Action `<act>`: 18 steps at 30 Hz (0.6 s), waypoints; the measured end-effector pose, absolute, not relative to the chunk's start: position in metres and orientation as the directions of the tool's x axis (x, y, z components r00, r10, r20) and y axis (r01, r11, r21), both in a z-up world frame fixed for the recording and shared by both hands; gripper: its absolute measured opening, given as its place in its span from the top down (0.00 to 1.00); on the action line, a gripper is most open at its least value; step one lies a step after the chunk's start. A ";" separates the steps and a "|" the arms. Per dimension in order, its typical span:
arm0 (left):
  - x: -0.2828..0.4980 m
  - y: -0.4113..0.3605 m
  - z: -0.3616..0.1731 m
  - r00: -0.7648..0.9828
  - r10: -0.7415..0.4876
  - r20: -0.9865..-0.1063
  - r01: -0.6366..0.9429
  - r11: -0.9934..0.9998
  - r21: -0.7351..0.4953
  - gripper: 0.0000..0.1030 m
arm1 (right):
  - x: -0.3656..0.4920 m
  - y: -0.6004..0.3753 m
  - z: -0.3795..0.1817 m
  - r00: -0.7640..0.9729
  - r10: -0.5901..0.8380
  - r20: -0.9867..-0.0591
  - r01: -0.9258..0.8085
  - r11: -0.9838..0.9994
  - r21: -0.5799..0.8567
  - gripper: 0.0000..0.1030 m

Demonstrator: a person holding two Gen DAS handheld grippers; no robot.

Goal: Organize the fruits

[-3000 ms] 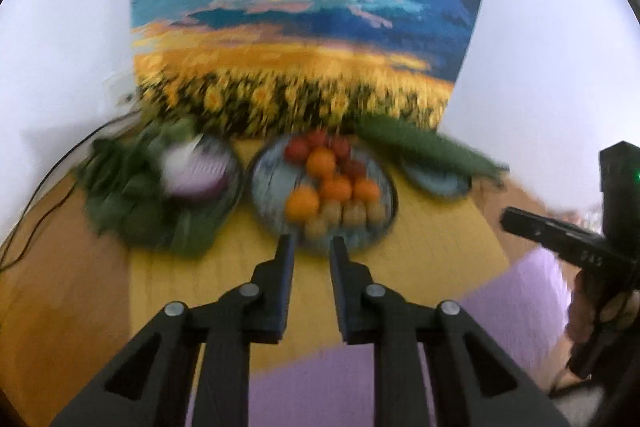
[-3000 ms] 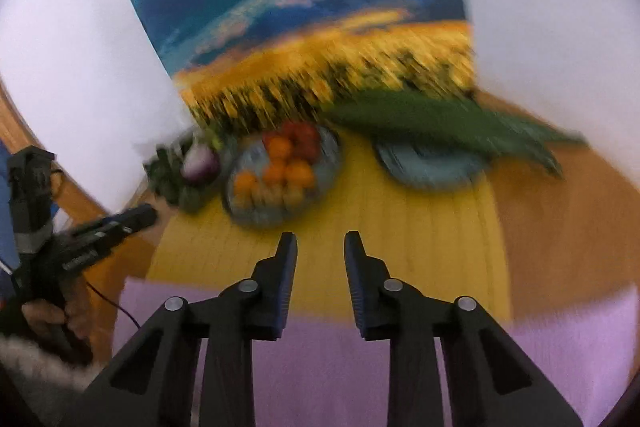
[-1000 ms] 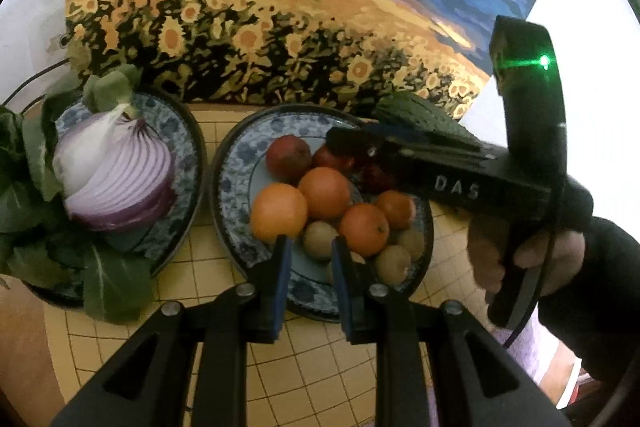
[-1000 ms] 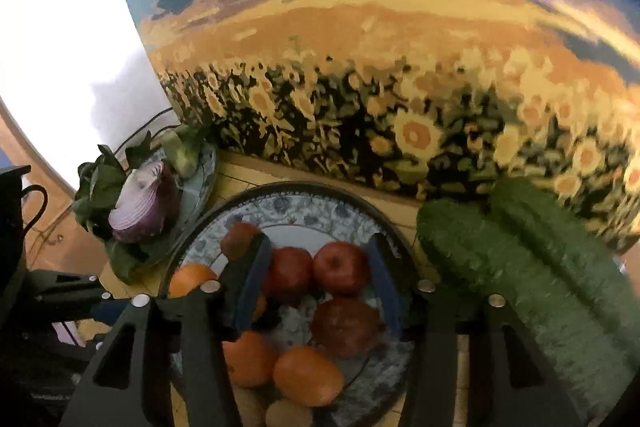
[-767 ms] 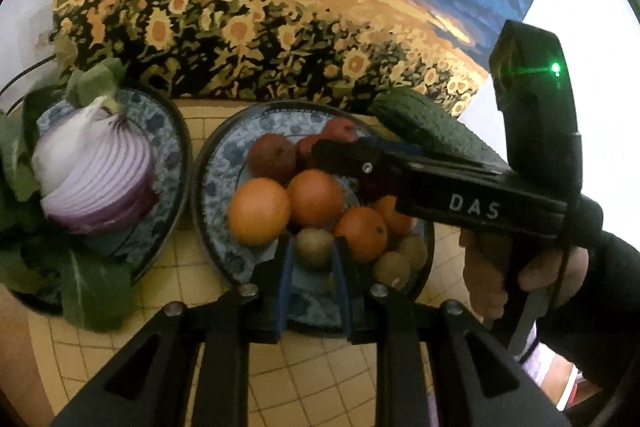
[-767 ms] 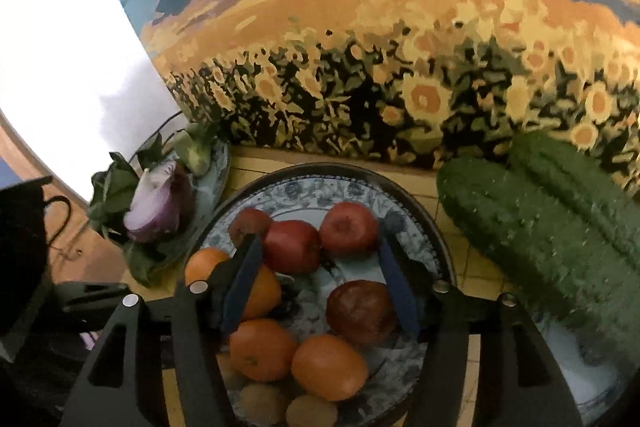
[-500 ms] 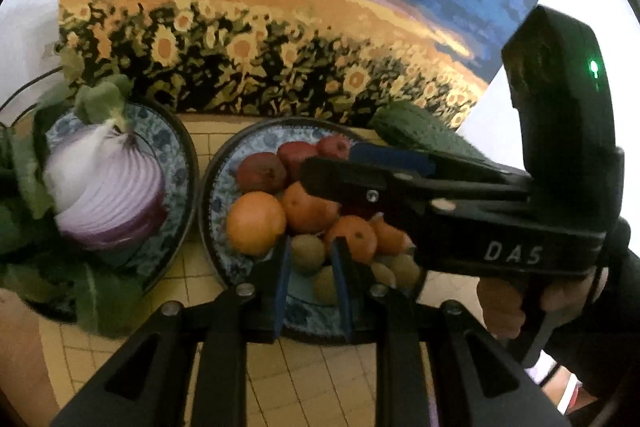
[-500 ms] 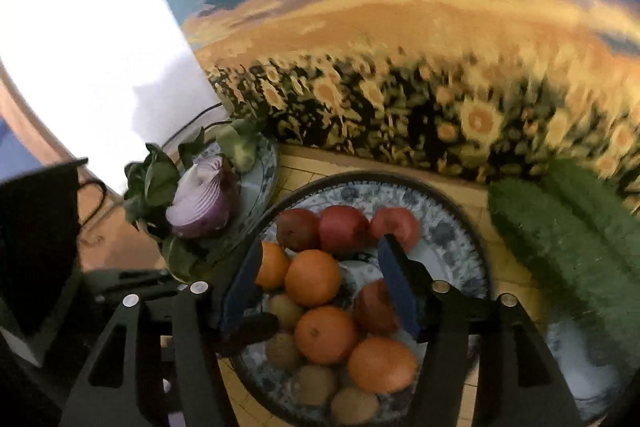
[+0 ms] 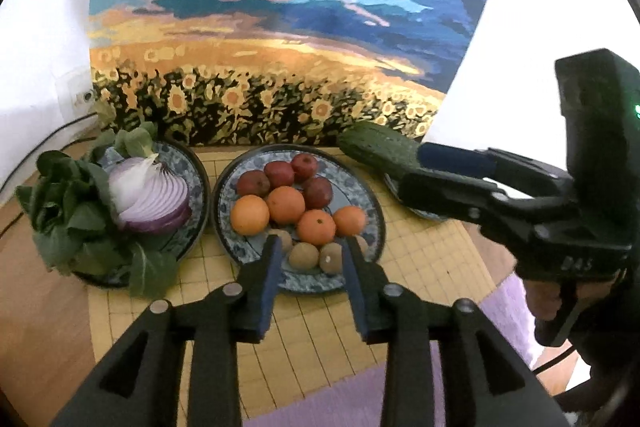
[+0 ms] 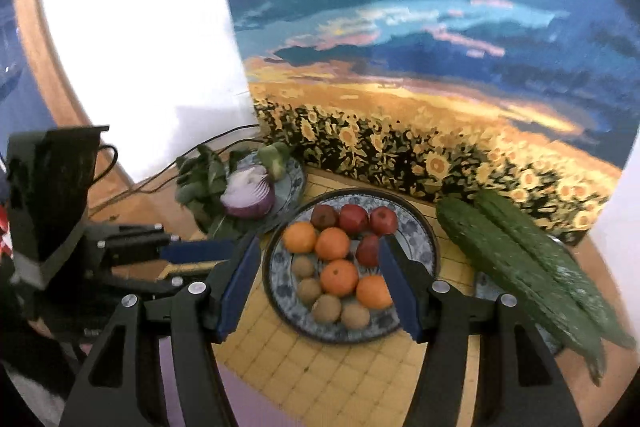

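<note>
Three patterned plates sit in a row on a yellow mat (image 9: pixel 420 263). The left plate (image 9: pixel 192 171) holds one cut red onion (image 9: pixel 154 197) and leafy greens (image 9: pixel 68 215). The middle plate (image 10: pixel 424 227) carries four red fruits (image 10: pixel 354 218), four oranges (image 10: pixel 332 243) and four kiwis (image 10: pixel 326 307). Two cucumbers (image 10: pixel 516 263) hide most of the right plate (image 10: pixel 480 281). The left gripper (image 9: pixel 310 247) is opening, holding nothing. The right gripper (image 10: pixel 318 247) is spread wide and empty above the fruit.
</note>
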State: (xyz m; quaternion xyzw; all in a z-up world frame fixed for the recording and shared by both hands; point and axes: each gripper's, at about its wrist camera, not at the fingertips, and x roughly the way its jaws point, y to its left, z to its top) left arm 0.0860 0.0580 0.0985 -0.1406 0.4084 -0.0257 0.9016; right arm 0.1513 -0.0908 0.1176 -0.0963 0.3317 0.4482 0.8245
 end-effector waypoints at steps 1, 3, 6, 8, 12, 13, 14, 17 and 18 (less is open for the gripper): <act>0.081 0.056 0.102 0.668 -0.160 -0.726 -0.063 0.961 -0.270 0.65 | 0.145 -0.094 0.120 0.388 0.676 -0.626 -0.802 0.582 0.132 0.39; 0.072 0.050 0.107 0.669 -0.152 -0.728 -0.060 0.965 -0.256 0.63 | 0.134 -0.103 0.125 0.397 0.683 -0.613 -0.798 0.587 0.137 0.39; 0.060 0.040 0.114 0.671 -0.144 -0.727 -0.050 0.970 -0.238 0.61 | 0.117 -0.114 0.129 0.394 0.698 -0.598 -0.792 0.588 0.165 0.39; 0.053 0.033 0.120 0.675 -0.138 -0.724 -0.035 0.975 -0.219 0.60 | 0.104 -0.120 0.131 0.395 0.709 -0.584 -0.790 0.586 0.178 0.39; 0.040 0.022 0.128 0.683 -0.136 -0.718 -0.012 0.980 -0.198 0.58 | 0.082 -0.130 0.134 0.401 0.719 -0.567 -0.783 0.591 0.196 0.39; 0.038 0.020 0.128 0.681 -0.133 -0.720 -0.009 0.982 -0.189 0.56 | 0.076 -0.132 0.134 0.401 0.720 -0.566 -0.781 0.592 0.199 0.39; 0.035 0.017 0.129 0.679 -0.128 -0.723 -0.007 0.984 -0.180 0.55 | 0.072 -0.135 0.134 0.402 0.719 -0.567 -0.780 0.593 0.200 0.39; 0.028 0.011 0.131 0.676 -0.111 -0.728 -0.004 0.988 -0.154 0.49 | 0.060 -0.142 0.133 0.397 0.721 -0.568 -0.771 0.598 0.220 0.39; 0.026 0.010 0.131 0.677 -0.112 -0.728 -0.001 0.988 -0.153 0.48 | 0.057 -0.143 0.133 0.398 0.719 -0.570 -0.770 0.599 0.219 0.39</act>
